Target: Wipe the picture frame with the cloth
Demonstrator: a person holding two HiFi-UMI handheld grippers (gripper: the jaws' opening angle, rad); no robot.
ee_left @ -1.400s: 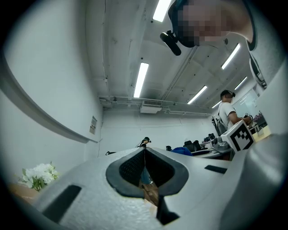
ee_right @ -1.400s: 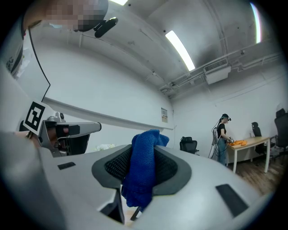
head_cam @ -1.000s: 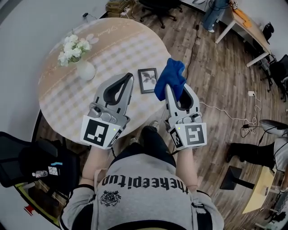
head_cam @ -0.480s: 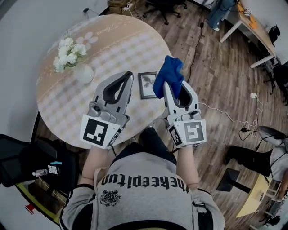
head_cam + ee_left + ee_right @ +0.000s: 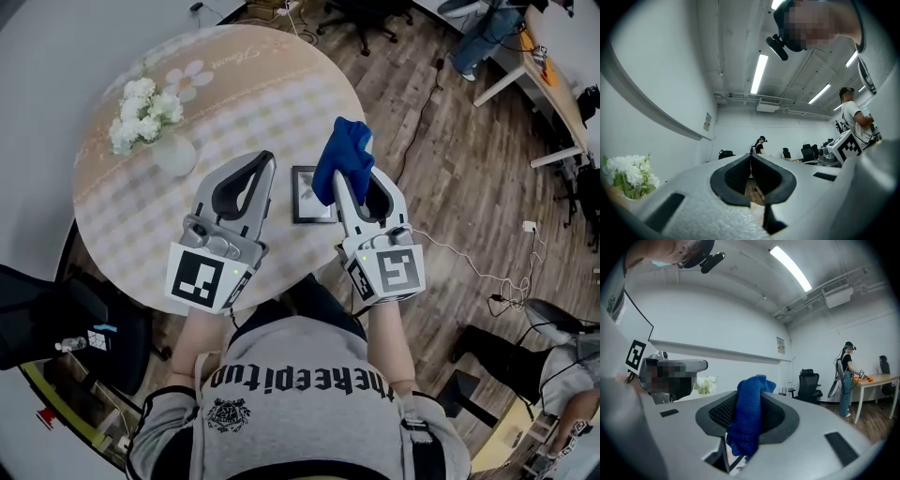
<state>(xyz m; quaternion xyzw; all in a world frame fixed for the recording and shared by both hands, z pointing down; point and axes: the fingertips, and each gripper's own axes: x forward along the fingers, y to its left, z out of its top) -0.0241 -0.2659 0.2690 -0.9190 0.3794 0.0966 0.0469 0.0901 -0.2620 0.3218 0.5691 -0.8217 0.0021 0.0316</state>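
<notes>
While I hover over the round tabletop [image 5: 234, 103], my left gripper [image 5: 266, 159] keeps its jaws clenched on nothing. My right gripper [image 5: 343, 180], over the flat picture frame [image 5: 307, 195], grasps the blue cloth [image 5: 343, 150].

The cloth [image 5: 749, 423] is coarse blue knit, the table [image 5: 234, 103] bears a matt checked covering, the floor [image 5: 450, 187] smooth wood.
</notes>
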